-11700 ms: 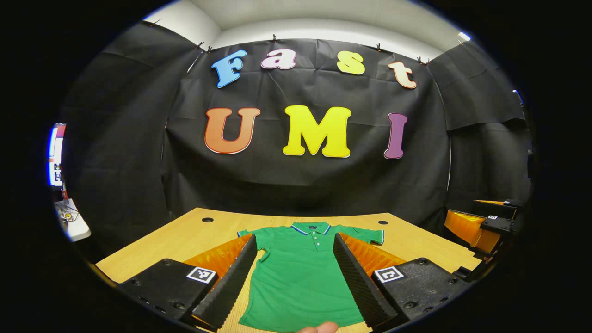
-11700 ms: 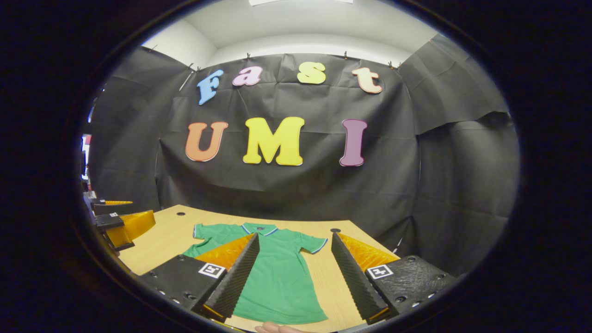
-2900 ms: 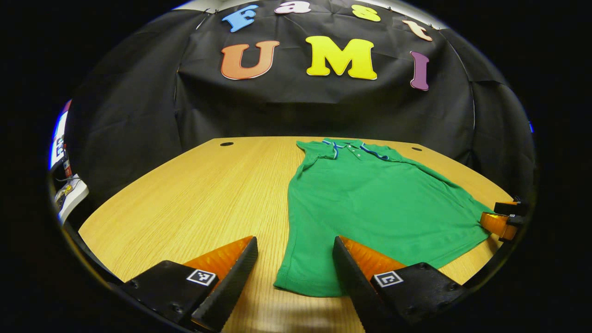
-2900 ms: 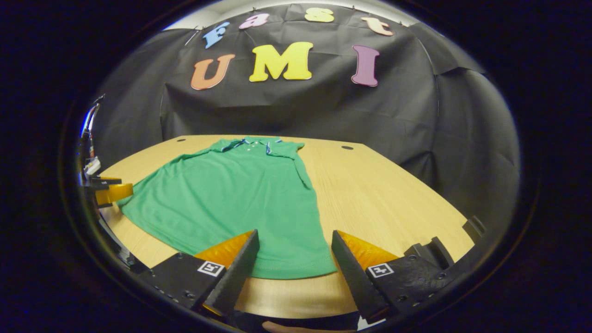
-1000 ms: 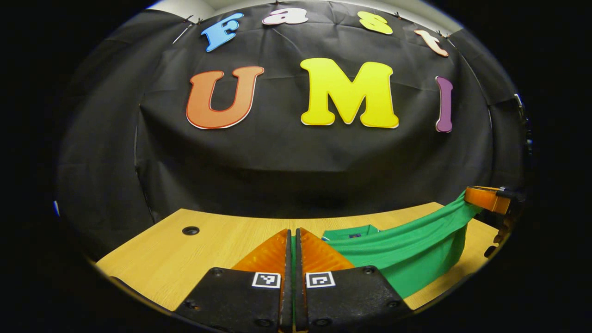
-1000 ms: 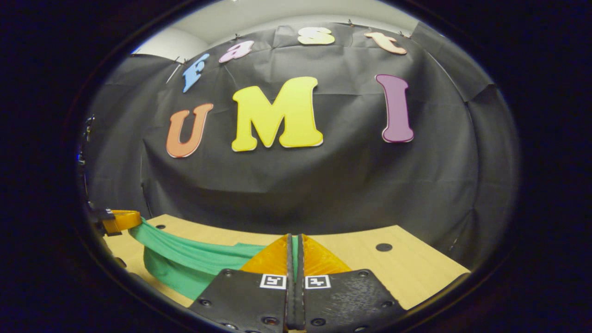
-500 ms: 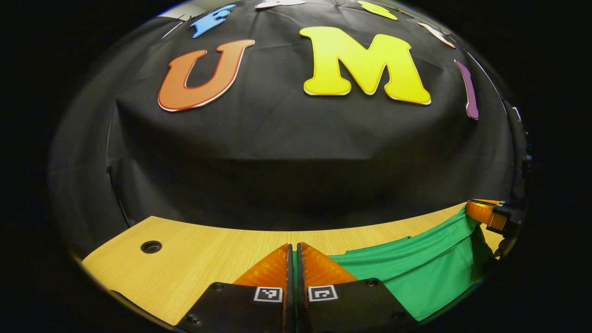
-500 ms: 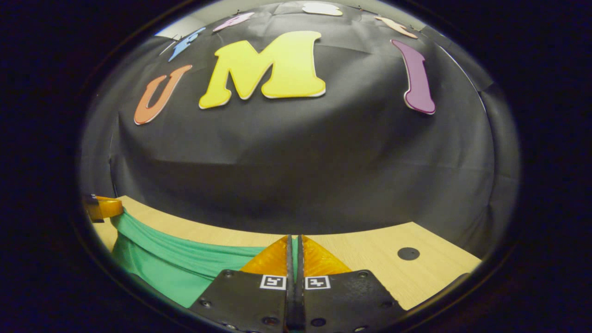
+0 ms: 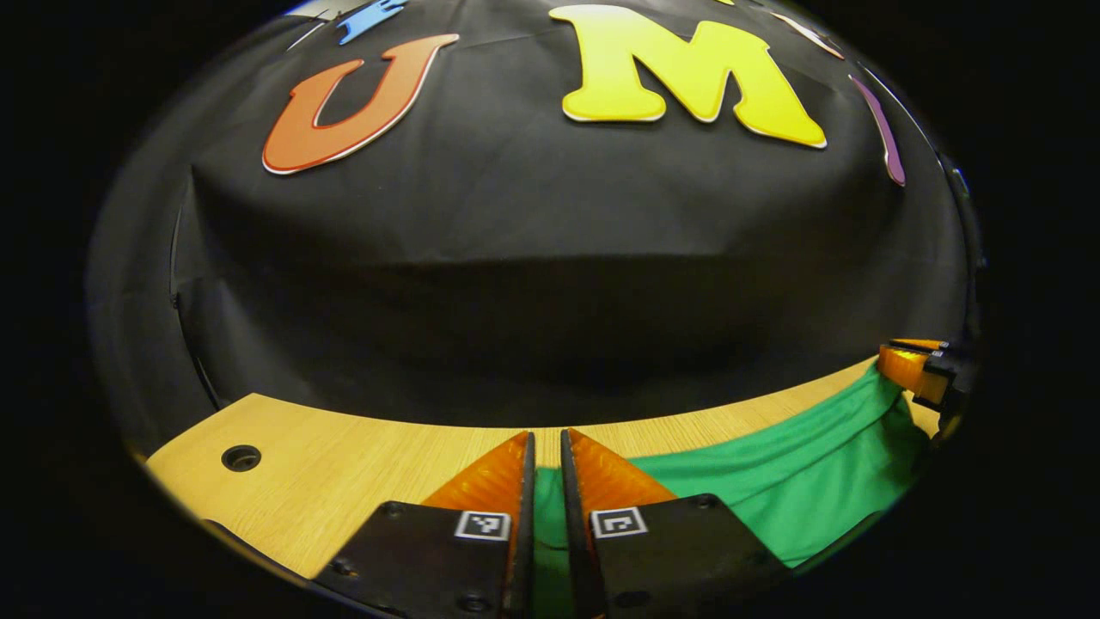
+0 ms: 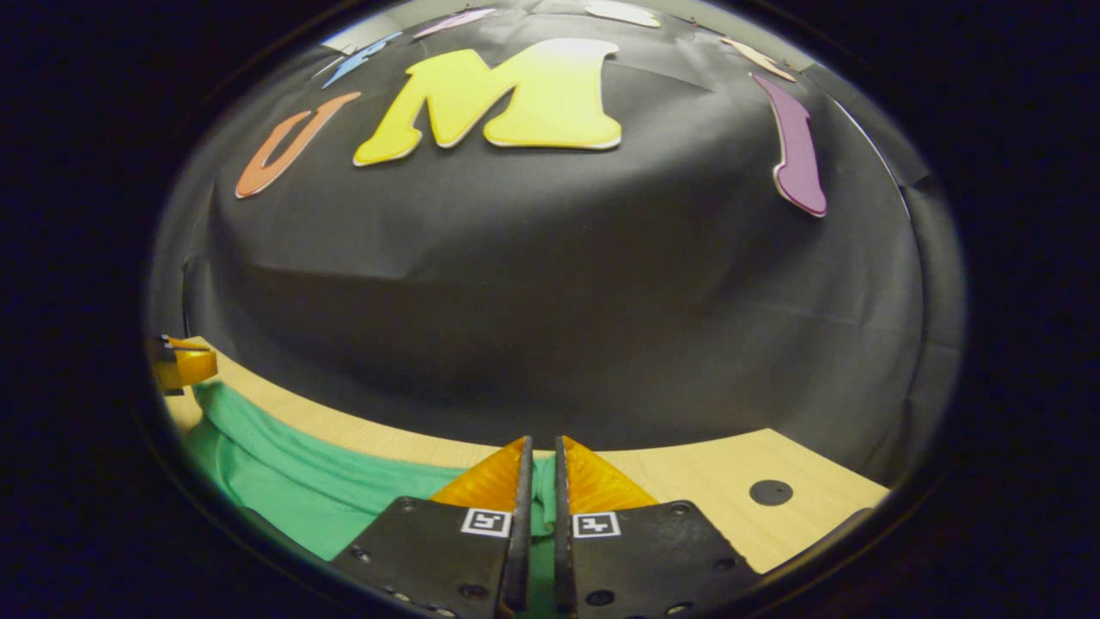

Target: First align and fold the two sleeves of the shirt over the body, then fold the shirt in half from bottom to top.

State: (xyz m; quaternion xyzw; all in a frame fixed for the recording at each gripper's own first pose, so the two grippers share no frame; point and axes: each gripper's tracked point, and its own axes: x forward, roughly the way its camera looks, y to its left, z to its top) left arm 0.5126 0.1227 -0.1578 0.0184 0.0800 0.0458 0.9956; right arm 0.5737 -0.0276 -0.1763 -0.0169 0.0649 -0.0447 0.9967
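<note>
The green shirt (image 9: 799,481) lies on the wooden table (image 9: 361,473) close to the far edge, its cloth running in a band between the two grippers, so the bottom-to-top fold looks nearly complete; the sleeves cannot be seen from these angles, and whether they sit neatly over the body cannot be told. In the left gripper view, the left gripper (image 9: 543,456) has its fingers a narrow gap apart with green cloth showing between them, and in the right gripper view the right gripper (image 10: 539,460) stands the same way, a slim slot with cloth inside. What seems left is to let the hem drop, draw both grippers clear and perhaps smooth the fold. Half a second ago both pairs of fingers were pressed tight on the hem; now each pair has parted slightly, so the release appears to have begun. Both grippers have also come lower and nearer the booth's wall, and the cloth hangs less.
</note>
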